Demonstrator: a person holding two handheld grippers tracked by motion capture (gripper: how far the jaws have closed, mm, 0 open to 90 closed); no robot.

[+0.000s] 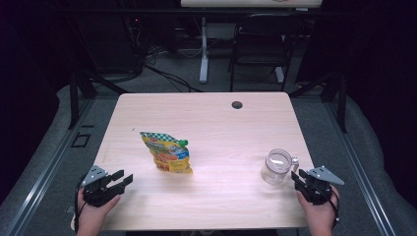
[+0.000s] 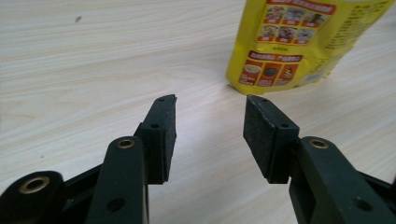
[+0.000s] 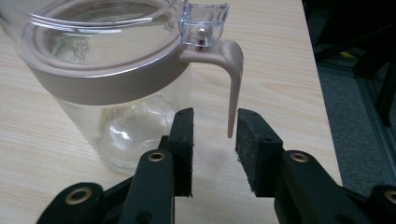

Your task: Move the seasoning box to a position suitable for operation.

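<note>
Pale wood-grain table (image 1: 216,123) stands in a dim room, with a black chair (image 1: 260,46) and a white desk leg (image 1: 203,49) on the grey floor beyond its far edge and a small round cable hole (image 1: 237,104) near that edge. At the near left corner a hand holds the left gripper (image 1: 122,179), its jaws apart with only bare tabletop between them; in the left gripper view the two black pads (image 2: 164,140) stand well separated and touch nothing. Ahead of this gripper and off to its right side lies a yellow spouted food pouch (image 1: 167,152) with a green cap (image 1: 184,143) and a green-checked top edge, flat on the table, near but clear of the jaw tips; the left gripper view shows its printed bottom end (image 2: 289,44) just beyond the right-hand pad. At the near right corner the other hand holds the right gripper (image 1: 298,177), jaws open at a moderate width and gripping nothing. Directly ahead of it stands a clear glass jar (image 1: 276,167), upright, with a beige collar and a clear hinged lid. In the right gripper view the jar's beige latch lever (image 3: 233,79) hangs down just in front of the gap between the pads (image 3: 184,149), its tip close to them but not pinched, while the jar body (image 3: 112,112) sits ahead and to the left of the left-hand pad.
</note>
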